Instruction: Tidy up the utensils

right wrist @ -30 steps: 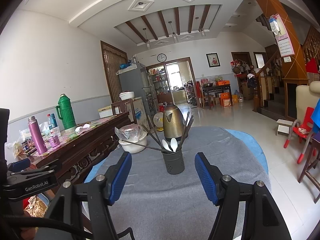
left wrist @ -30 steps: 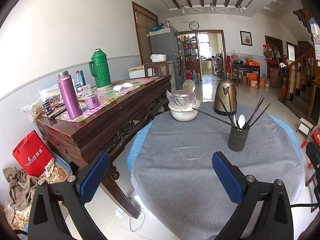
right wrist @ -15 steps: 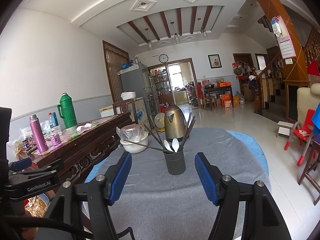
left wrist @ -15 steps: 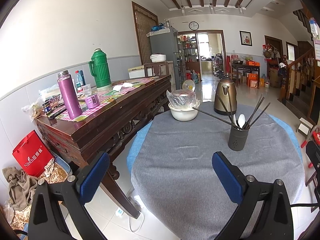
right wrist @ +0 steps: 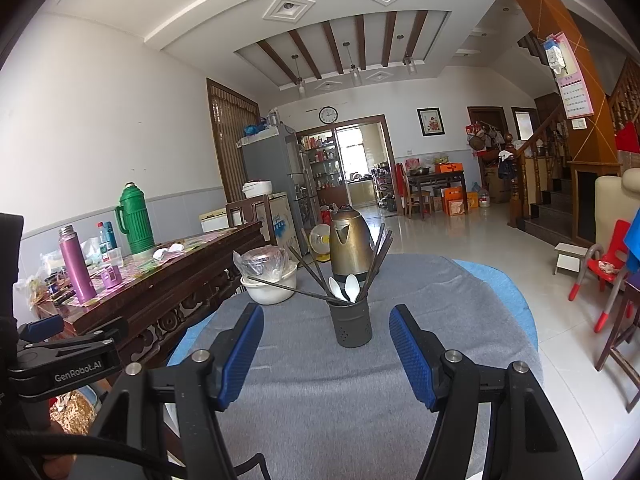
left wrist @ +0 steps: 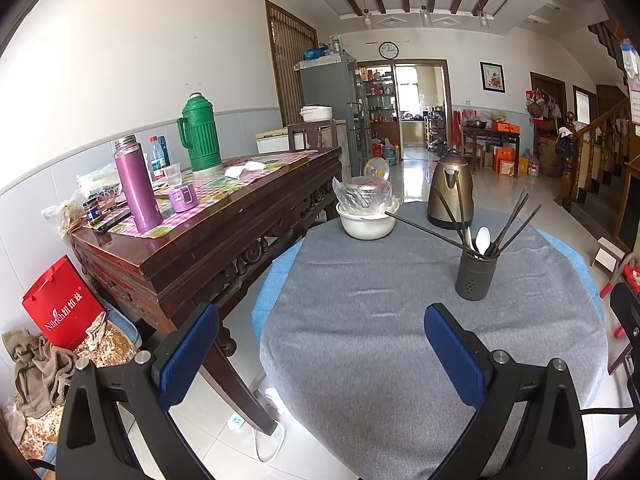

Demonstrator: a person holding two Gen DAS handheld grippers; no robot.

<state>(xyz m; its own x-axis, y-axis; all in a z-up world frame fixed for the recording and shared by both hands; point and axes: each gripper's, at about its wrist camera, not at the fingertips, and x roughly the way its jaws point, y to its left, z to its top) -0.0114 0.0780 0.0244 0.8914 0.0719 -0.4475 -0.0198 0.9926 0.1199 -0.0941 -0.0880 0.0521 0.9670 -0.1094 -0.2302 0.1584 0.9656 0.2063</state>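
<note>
The left gripper [left wrist: 320, 350] has its two blue pads wide apart, with nothing between them. It hangs over the near edge of the gray cloth [left wrist: 380, 320] on the round table. The right gripper [right wrist: 326, 350] is spread wide too and holds nothing. It points straight at the dark cup [right wrist: 351, 323], which stands on the cloth a little way in front of it.

The dark cup has small holes in its side. Inside it are two white spoons [right wrist: 347, 287] with their bowls up. Long dark chopsticks [right wrist: 378, 256] stand in it as well, and they lean out to all sides. One chopstick tips far over toward the white bowl [right wrist: 269, 290].

The white bowl sits farther back on the cloth. In it is a round metal thing wrapped in a clear plastic bag [right wrist: 262, 261]. Next to it, behind the cup, stands a gold kettle [right wrist: 349, 246].

To the left is a long brown wood table [left wrist: 208, 224]. On it stand a purple bottle [left wrist: 136, 184], a small purple mug [left wrist: 184, 199] and a big green flask [left wrist: 199, 133].
</note>
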